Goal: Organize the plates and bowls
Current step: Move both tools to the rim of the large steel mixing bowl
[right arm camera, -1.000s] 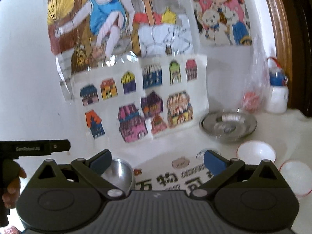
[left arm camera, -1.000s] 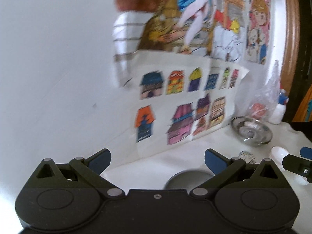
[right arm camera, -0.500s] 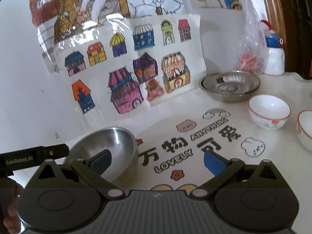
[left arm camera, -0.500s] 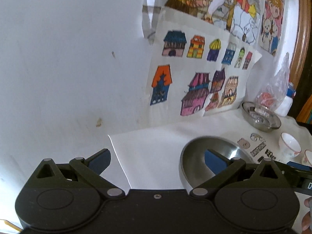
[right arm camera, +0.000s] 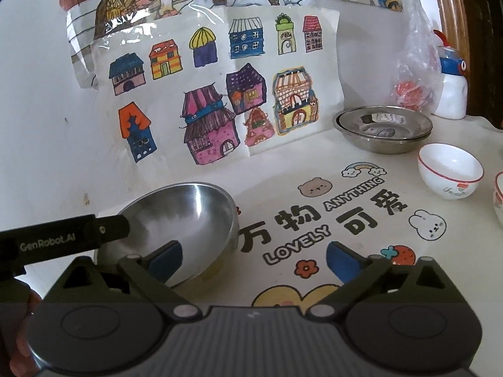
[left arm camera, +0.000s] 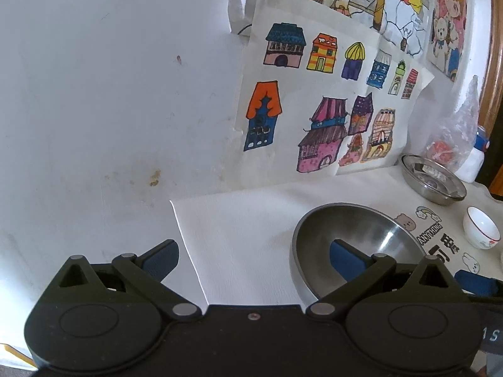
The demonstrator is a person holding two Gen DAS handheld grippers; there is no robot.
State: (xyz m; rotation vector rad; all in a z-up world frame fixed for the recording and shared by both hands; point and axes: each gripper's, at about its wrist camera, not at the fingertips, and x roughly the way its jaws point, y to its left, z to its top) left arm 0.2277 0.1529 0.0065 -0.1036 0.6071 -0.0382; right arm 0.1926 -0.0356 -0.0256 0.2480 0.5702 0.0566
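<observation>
A steel bowl (left arm camera: 361,235) (right arm camera: 188,213) stands on the table near the wall. My left gripper (left arm camera: 253,259) is open, its right finger over the bowl's inside and the bowl's left rim between the jaws. My right gripper (right arm camera: 253,259) is open with its jaws closing. Its left finger hangs over the bowl and the bowl's right wall lies between the pads without being pressed. Further right stand stacked steel plates (right arm camera: 383,132) (left arm camera: 433,182), a red-rimmed white bowl (right arm camera: 449,169) (left arm camera: 481,229) and a second white bowl (right arm camera: 498,194) at the frame edge.
Children's drawings (right arm camera: 220,94) hang on the white wall just behind the bowl. A plastic bag (right arm camera: 415,72) and a white bottle (right arm camera: 451,94) stand in the back right corner. A printed tablecloth (right arm camera: 345,213) covers the table, and a person's hand (right arm camera: 19,345) holds the left gripper.
Both grippers have come down toward the table. The steel bowl, barely visible a second ago, now fills the space at the fingers of both.
</observation>
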